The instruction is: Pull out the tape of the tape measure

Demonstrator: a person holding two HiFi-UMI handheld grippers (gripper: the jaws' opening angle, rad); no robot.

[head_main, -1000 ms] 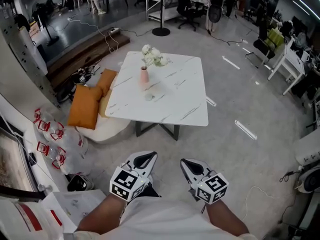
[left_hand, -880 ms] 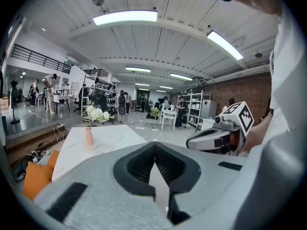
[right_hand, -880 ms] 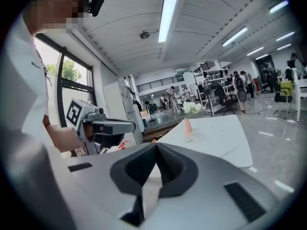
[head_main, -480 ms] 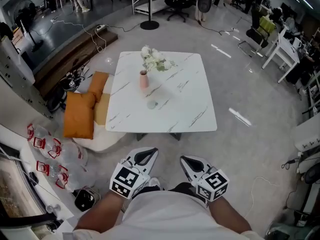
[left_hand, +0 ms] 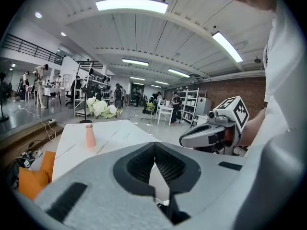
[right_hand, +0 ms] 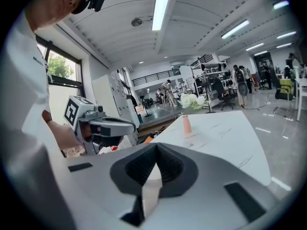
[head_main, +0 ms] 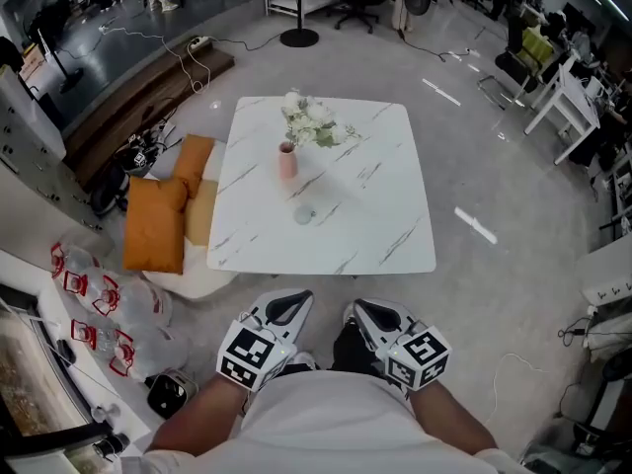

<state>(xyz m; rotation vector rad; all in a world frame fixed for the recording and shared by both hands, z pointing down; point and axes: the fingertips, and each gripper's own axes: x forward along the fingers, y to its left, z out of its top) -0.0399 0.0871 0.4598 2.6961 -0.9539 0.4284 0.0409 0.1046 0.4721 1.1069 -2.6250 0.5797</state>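
Reaching for the tape measure, both tongs empty

The small pale round thing I take for the tape measure [head_main: 303,213] lies on the white table [head_main: 385,196], just on the person's side of the pink vase [head_main: 287,161]. The left gripper [head_main: 286,309] and right gripper [head_main: 373,314] hang side by side well short of the vase, each with jaws pressed together on nothing. Best spread both first, then steady the case with one and pinch the tape's end with the other.
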